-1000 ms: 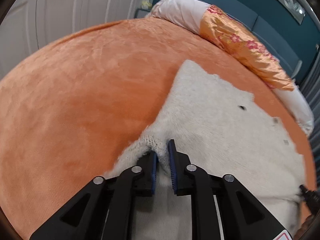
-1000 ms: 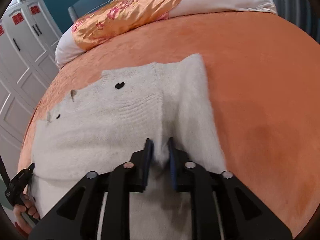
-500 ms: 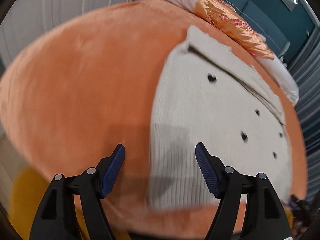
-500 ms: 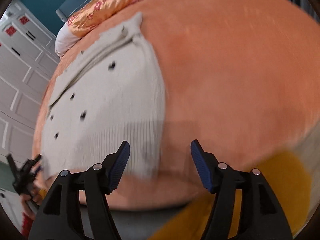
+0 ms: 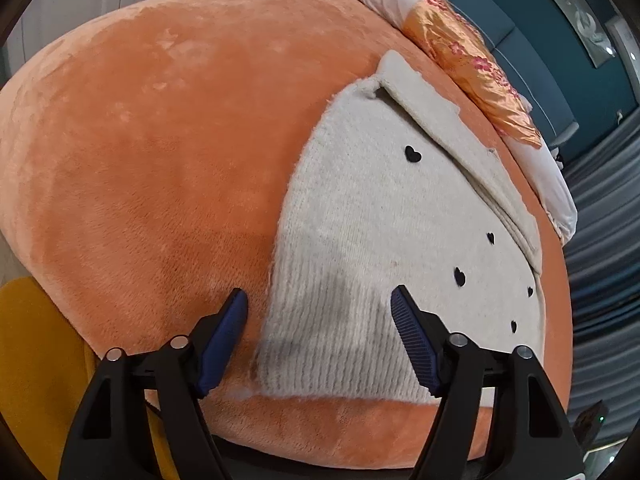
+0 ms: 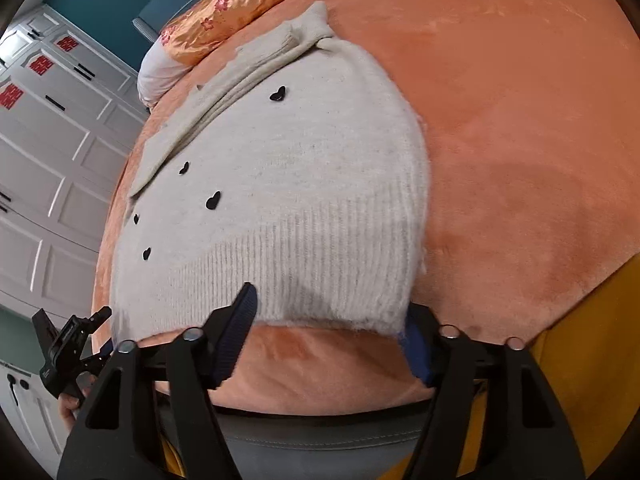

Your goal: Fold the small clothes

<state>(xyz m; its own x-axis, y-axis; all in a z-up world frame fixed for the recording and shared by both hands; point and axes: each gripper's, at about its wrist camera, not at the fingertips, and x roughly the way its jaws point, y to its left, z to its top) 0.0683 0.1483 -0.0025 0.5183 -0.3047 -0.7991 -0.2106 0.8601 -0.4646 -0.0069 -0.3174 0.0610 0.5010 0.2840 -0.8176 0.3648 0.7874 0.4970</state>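
Note:
A cream knitted cardigan [image 5: 384,232] with small black heart buttons lies flat on the orange bed cover [image 5: 160,140], its ribbed hem toward me. It also shows in the right wrist view [image 6: 304,184]. A folded part lies along its far edge [image 5: 448,128]. My left gripper [image 5: 320,320] is open and empty, hovering over the hem's left corner. My right gripper [image 6: 328,320] is open and empty at the hem's right side; its right finger is partly hidden behind the hem edge. The left gripper also shows in the right wrist view [image 6: 76,344].
An orange floral pillow [image 5: 472,68] and a white pillow [image 5: 548,184] lie at the head of the bed. White wardrobe doors [image 6: 48,152] stand to the left. Yellow fabric [image 5: 36,360] hangs below the bed's near edge. A teal headboard [image 5: 540,60] is behind the pillows.
Both grippers let go of the cardigan, opened wide and pulled back toward the bed's near edge. The cardigan now lies folded over with its buttoned side up.

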